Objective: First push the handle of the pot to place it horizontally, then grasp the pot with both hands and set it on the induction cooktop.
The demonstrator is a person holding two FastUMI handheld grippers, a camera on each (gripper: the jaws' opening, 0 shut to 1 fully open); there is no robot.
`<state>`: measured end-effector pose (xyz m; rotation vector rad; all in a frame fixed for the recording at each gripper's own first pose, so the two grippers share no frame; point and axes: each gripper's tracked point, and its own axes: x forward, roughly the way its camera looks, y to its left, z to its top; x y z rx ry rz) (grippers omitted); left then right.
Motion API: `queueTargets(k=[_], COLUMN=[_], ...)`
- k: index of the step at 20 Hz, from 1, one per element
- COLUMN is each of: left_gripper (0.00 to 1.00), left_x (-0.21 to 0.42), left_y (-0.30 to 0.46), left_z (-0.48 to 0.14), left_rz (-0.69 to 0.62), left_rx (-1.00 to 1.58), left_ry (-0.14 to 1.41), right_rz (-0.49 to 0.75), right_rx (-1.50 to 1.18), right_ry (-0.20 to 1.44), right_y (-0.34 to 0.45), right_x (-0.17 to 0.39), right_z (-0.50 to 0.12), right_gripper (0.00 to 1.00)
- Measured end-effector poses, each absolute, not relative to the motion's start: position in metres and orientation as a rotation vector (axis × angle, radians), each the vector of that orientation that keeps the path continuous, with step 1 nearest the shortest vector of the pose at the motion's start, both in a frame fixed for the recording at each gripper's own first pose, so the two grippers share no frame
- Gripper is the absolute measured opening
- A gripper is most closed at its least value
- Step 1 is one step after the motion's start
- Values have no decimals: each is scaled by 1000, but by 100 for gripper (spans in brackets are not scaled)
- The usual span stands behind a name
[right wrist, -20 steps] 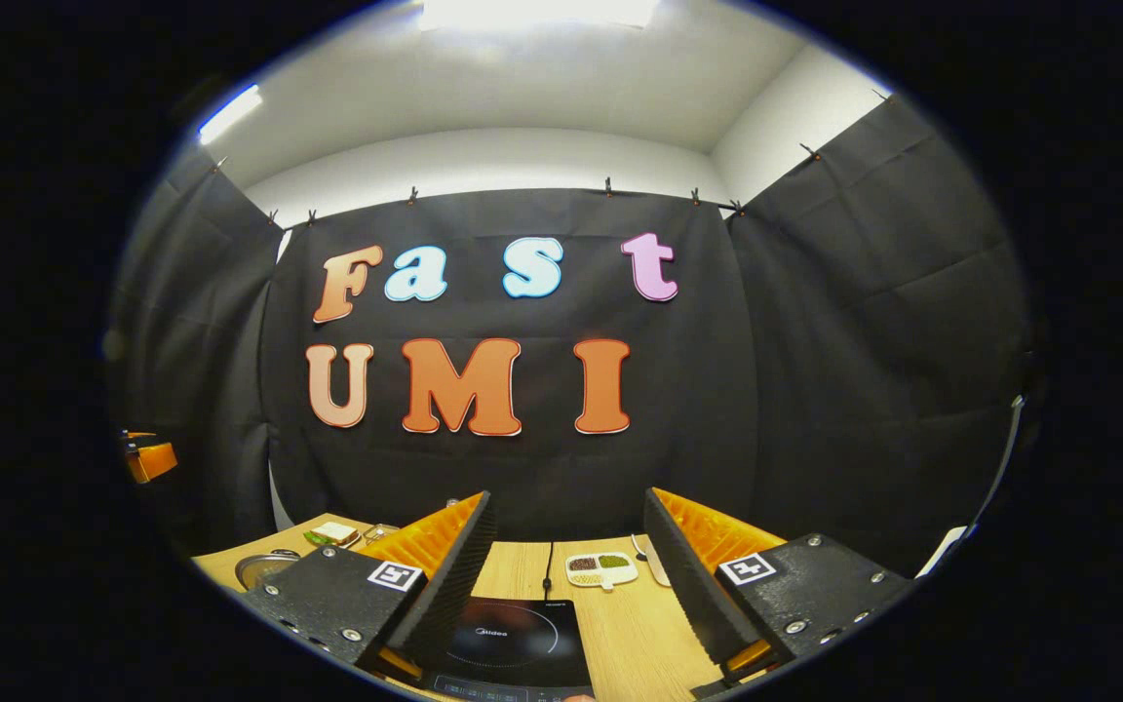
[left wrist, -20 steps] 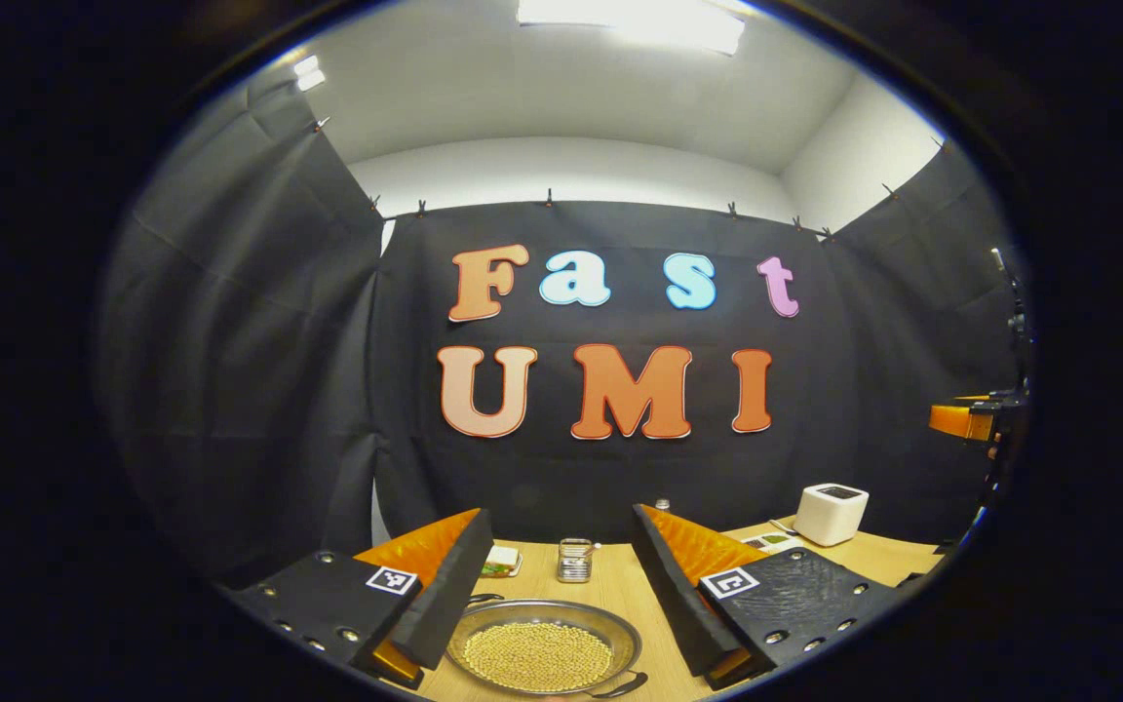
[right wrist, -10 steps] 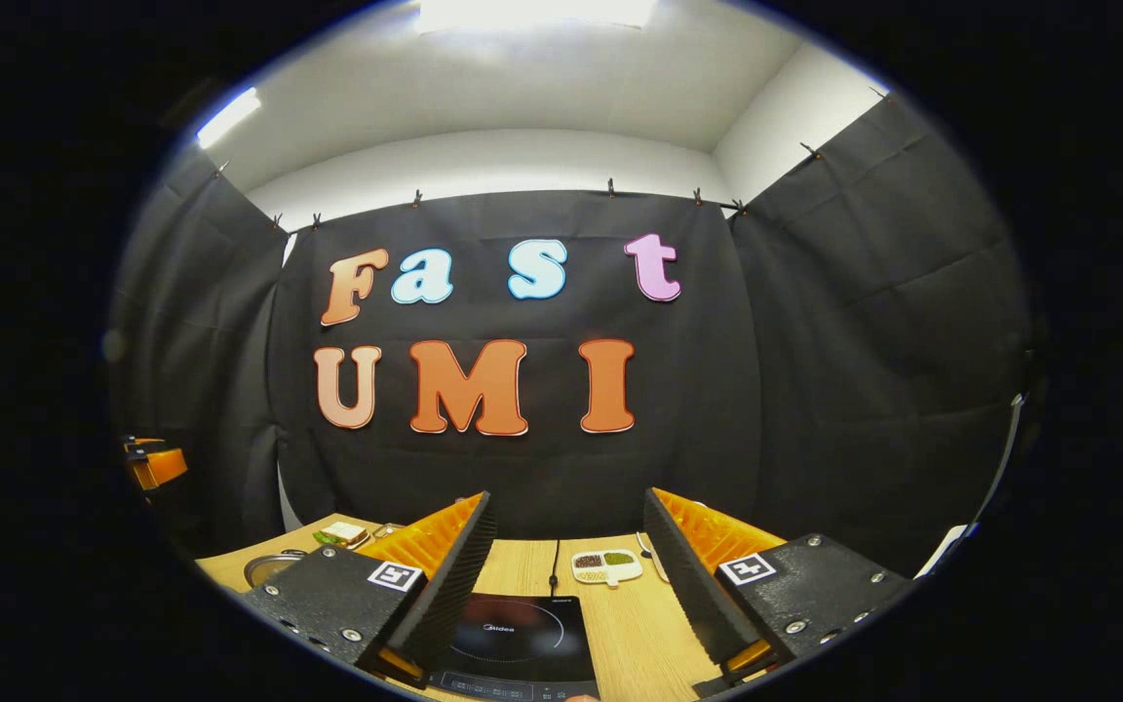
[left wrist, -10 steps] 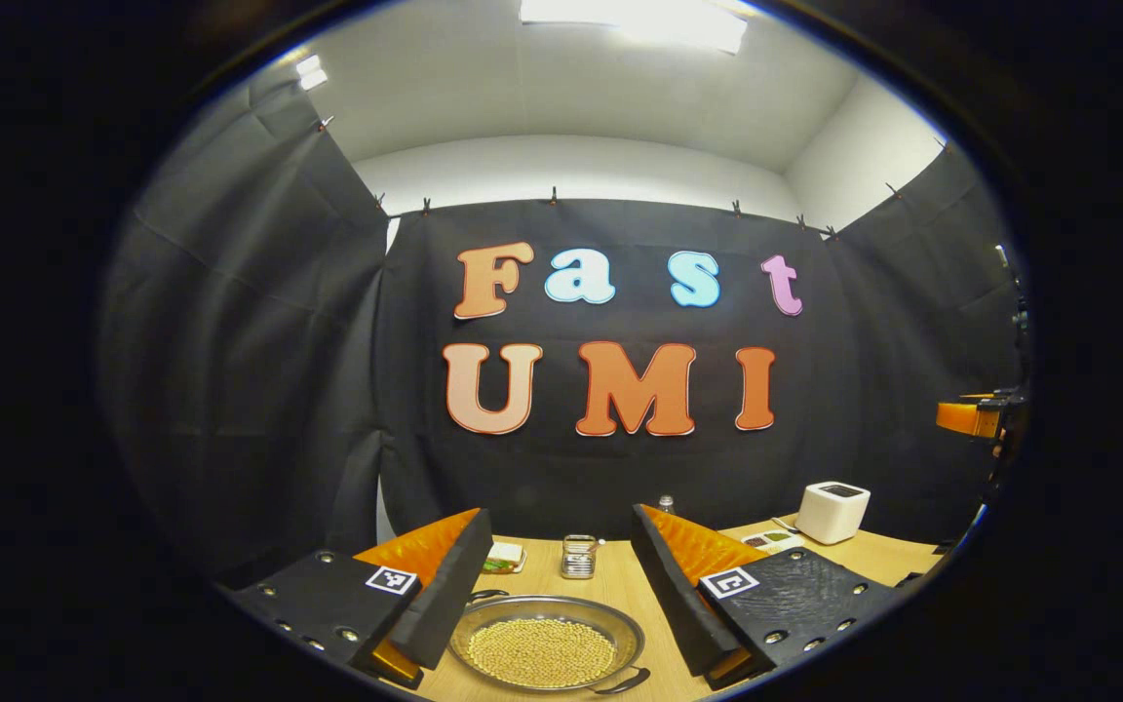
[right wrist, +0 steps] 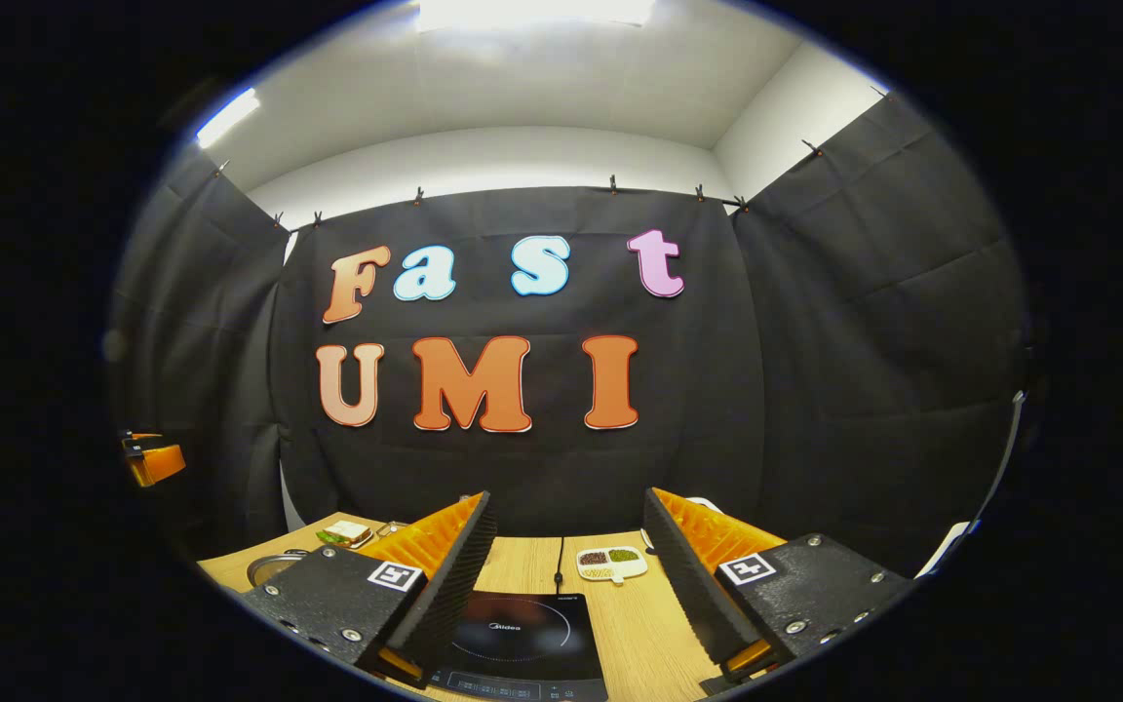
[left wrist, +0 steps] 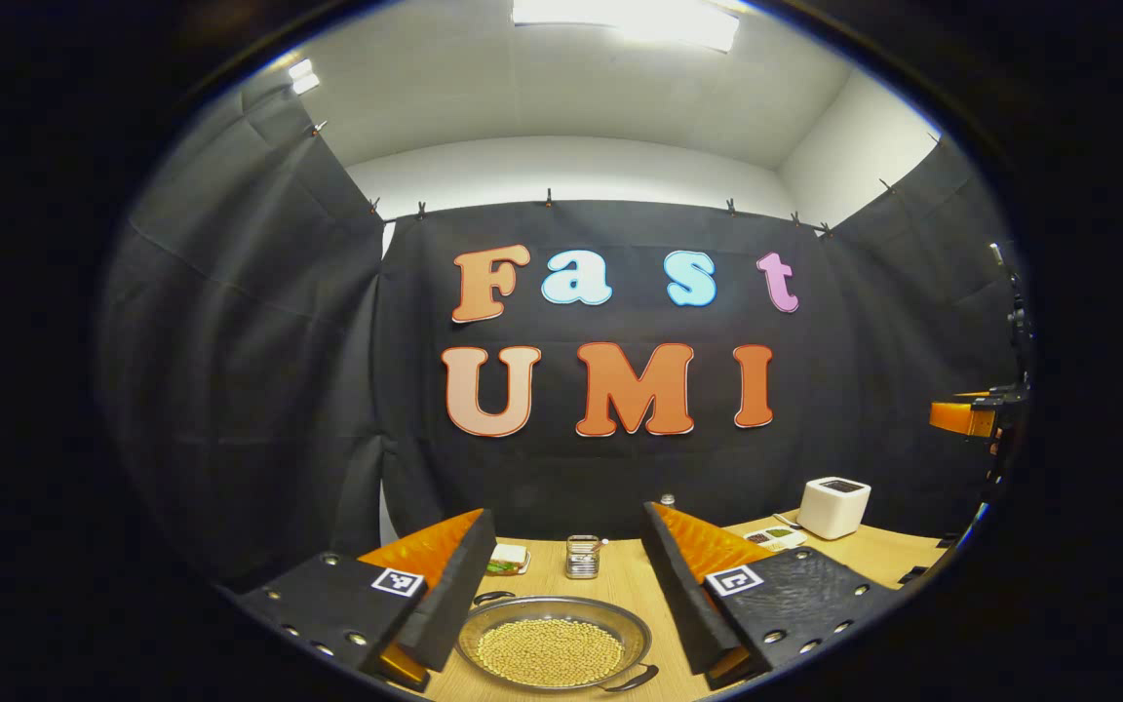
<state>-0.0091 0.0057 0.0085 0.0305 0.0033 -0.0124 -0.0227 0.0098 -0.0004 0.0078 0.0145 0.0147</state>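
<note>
the booth was hung on three sides with black cloth clipped along its top edge, under a white ceiling with a bright light panel (left wrist: 625, 18). the surface was a light wooden table (left wrist: 625, 590) running back to the cloth.

in the left gripper view the left gripper (left wrist: 566, 585) stood with its fingers wide apart and nothing between them, above the near side of the table. the pot (left wrist: 554, 643), a shallow metal pan full of small yellow beads, sat on the table between and just below those fingers, one dark handle (left wrist: 638, 678) at its near right and another at its far left. behind it stood a small glass jar (left wrist: 580, 556), a sandwich (left wrist: 507, 559) to its left, and a white box-shaped appliance (left wrist: 833, 508) far right.

in the right gripper view the right gripper (right wrist: 569, 575) was likewise spread, holding nothing. the black induction cooktop (right wrist: 522, 643) lay on the table under it, its cord running back, with a small divided dish (right wrist: 610, 561) of dark and green grains beyond.
</note>
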Motion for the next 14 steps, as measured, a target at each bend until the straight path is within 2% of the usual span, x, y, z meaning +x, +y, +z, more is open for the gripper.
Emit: queueTargets(k=[2,3,5,7,9,10,12,13,14], left_gripper=[77,74,58,59,42,39,24,22,10], left_x=[-10,-10,-7,-7,-6,-7,-6,-5,-5], left_y=[2,1,3,2,-2,-5,-2,0,-1], left_z=[3,-1,-8,-11,-13,-16,-25,-31,-38], left_rz=[-27,-35,-36,-52,-63,-75,-70,-61,-64], left_rx=[25,22,24,41,44,38,32,33,34], left_ry=[19,28,46,52,58,63,79,93,108], right_rz=[21,21,22,26,24,20,21,24,24], right_rx=[4,3,3,5,6,8,14,17,15], right_ry=[19,23,30,36,36,35,31,27,27], right_y=[13,13,15,16,16,15,16,16,17], right_x=[-22,-21,-21,-21,-21,-21,-21,-21,-21], right_z=[-2,-3,-6,-7,-6,-5,-5,-4,-5], right_gripper=[95,95,95,95,95,95,95,95,95])
